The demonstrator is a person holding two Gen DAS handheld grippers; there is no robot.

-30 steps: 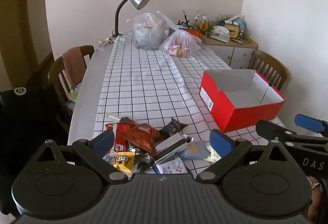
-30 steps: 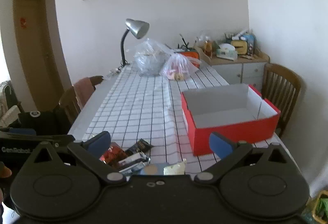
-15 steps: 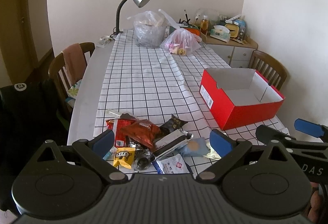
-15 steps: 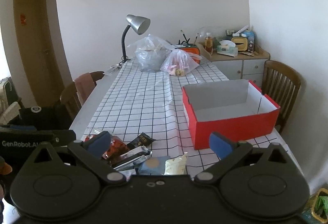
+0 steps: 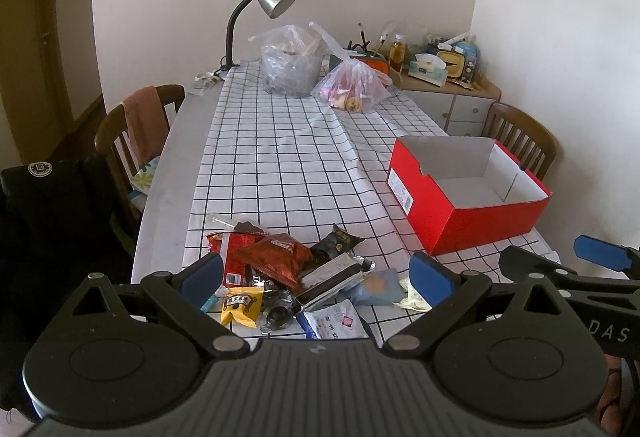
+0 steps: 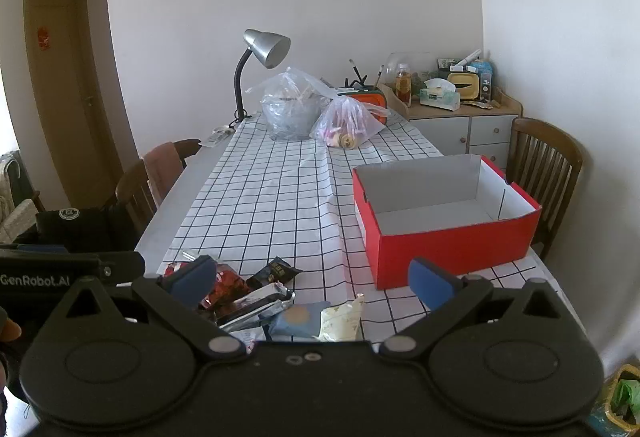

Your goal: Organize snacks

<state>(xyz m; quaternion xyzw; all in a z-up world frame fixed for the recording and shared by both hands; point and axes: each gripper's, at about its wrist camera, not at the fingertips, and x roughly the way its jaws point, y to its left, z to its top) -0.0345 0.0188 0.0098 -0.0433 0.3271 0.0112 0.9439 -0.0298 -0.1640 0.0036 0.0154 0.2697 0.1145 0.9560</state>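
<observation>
A pile of snack packets lies at the near end of the checked tablecloth: a red packet, a yellow one, a silver one, a blue one. An empty red box stands to its right, open-topped. My left gripper is open and empty, above the near side of the pile. My right gripper is open and empty, above the pile's right part, with the red box ahead on the right.
Two plastic bags and a grey desk lamp stand at the table's far end. Wooden chairs are at the left and behind the box. A sideboard with clutter is at the back right.
Both grippers have risen and tilted slightly, so more of the snack pile shows between their fingers. Nothing on the table has moved.
</observation>
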